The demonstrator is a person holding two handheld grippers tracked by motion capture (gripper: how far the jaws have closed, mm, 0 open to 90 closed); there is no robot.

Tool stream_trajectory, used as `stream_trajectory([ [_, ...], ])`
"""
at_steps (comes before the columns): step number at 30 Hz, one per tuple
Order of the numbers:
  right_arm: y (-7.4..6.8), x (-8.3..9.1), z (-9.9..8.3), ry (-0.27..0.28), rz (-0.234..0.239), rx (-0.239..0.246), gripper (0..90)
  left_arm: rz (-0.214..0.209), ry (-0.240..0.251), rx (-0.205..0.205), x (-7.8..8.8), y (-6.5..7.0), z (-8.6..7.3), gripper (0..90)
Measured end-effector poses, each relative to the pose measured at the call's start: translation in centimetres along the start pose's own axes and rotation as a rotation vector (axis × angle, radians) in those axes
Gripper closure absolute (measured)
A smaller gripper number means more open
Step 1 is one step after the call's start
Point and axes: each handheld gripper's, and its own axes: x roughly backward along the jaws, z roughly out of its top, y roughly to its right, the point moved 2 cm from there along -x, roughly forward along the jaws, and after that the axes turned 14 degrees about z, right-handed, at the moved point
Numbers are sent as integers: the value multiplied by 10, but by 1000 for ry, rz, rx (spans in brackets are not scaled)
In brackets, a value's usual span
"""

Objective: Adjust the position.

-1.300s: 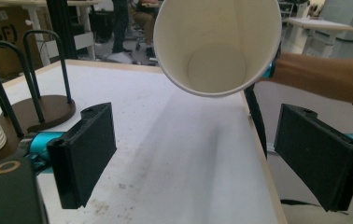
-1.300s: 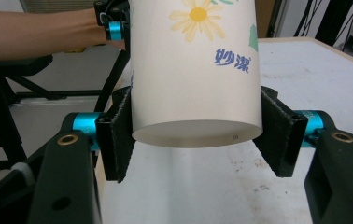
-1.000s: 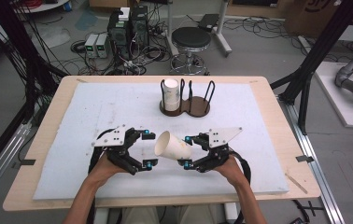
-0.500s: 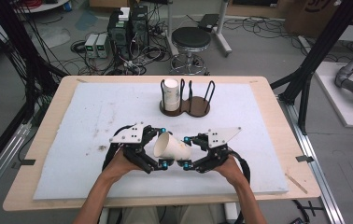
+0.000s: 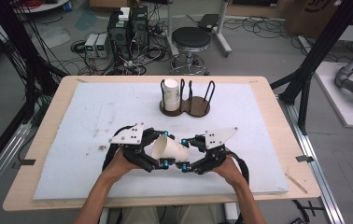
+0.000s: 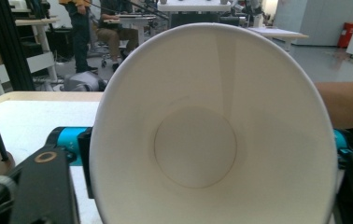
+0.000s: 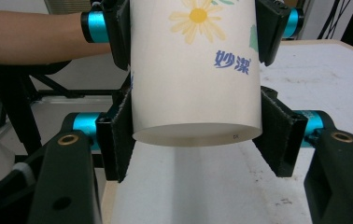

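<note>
A white paper cup (image 5: 169, 148) with a daisy print lies tilted in the air between both grippers, low over the white mat (image 5: 72, 121). My left gripper (image 5: 164, 148) is shut on the rim end; in the left gripper view I look straight into the cup's mouth (image 6: 198, 140). My right gripper (image 5: 184, 154) is shut on the base end, and in the right gripper view its pads (image 7: 118, 140) press the cup's (image 7: 195, 79) sides. The left gripper's jaws flank the cup higher up in that view.
A brown two-slot cup holder (image 5: 198, 108) with black wire loops stands at the mat's back centre, with another white cup (image 5: 171, 93) in its left slot. Beyond the table's far edge stand a stool (image 5: 191, 39) and electronics boxes (image 5: 128, 25).
My left gripper moved right to the cup that the right gripper held, and its jaws closed around the rim end. The right gripper and the cup barely moved.
</note>
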Motion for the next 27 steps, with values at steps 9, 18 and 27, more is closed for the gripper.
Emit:
stream_trajectory([
  [9, 0, 0, 0, -10, -3, 2, 374, 0, -1, -7, 1, 0, -1, 312],
  [18, 0, -6, 1, -50, -80, -54, 179, 26, -15, -12, 4, -1, -1, 308],
  [27, -1, 0, -1, -81, -157, -70, 179, 78, -109, -20, 11, -8, -2, 302],
])
